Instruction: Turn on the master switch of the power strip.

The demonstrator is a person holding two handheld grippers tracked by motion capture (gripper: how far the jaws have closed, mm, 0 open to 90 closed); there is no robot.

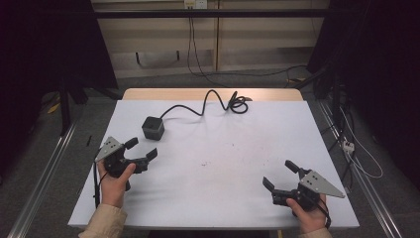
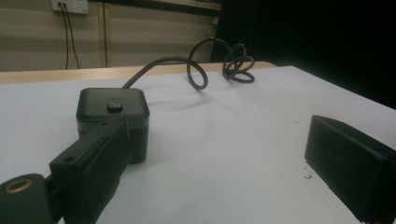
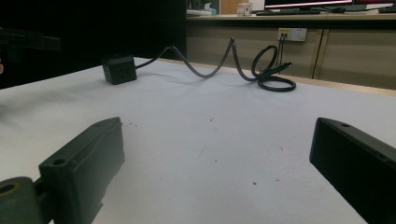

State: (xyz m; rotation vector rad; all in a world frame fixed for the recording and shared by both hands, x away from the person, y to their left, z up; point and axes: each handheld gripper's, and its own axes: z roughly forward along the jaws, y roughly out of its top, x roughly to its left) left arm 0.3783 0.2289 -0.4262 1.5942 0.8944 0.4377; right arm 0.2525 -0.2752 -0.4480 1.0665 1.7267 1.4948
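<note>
A black cube-shaped socket block [image 1: 153,127] sits on the white table [image 1: 218,163] at the back left, its dark cable [image 1: 208,103] looping toward a coil [image 1: 238,104] near the far edge. My left gripper [image 1: 142,148] is open just in front of the cube, held by a hand. From the left gripper view the cube [image 2: 113,117] stands close behind the left jaw and the gripper [image 2: 219,158] holds nothing. My right gripper [image 1: 280,174] is open at the front right, far from the cube [image 3: 119,68]; its jaws [image 3: 215,163] are wide apart over bare table.
Wooden table edge [image 1: 213,93] runs along the back. Wall sockets [image 1: 195,4] and hanging cables lie behind the table. A power strip [image 1: 348,145] and wires lie on the floor at the right. Metal rails flank both sides.
</note>
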